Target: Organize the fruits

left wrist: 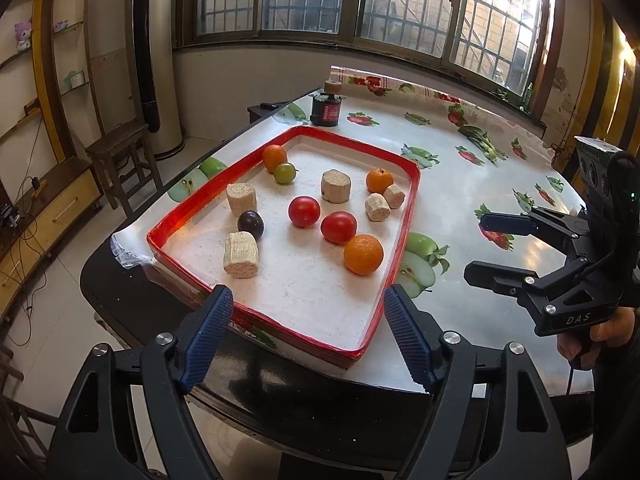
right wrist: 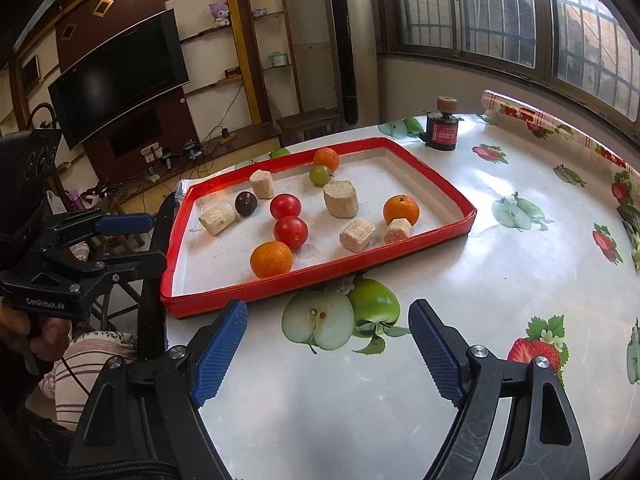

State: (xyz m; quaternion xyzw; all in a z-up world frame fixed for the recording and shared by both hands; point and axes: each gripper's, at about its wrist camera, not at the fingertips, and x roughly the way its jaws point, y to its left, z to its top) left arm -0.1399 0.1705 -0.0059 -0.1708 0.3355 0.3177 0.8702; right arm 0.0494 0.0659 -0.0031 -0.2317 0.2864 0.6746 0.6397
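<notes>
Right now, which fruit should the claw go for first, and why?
Probably the left claw should ease forward toward the nearest round orange mandarin in the red-rimmed white tray. Both claws are open and empty, that fruit lies closest to the tray's near edge, and nothing blocks the way. The right claw hangs over the fruit-print tablecloth, outside the tray.

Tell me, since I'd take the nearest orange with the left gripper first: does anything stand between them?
Nothing visible does. The left gripper is open at the tray's near red rim; only bare tray floor lies between that rim and the nearest orange. The tomatoes sit beyond it.
</notes>
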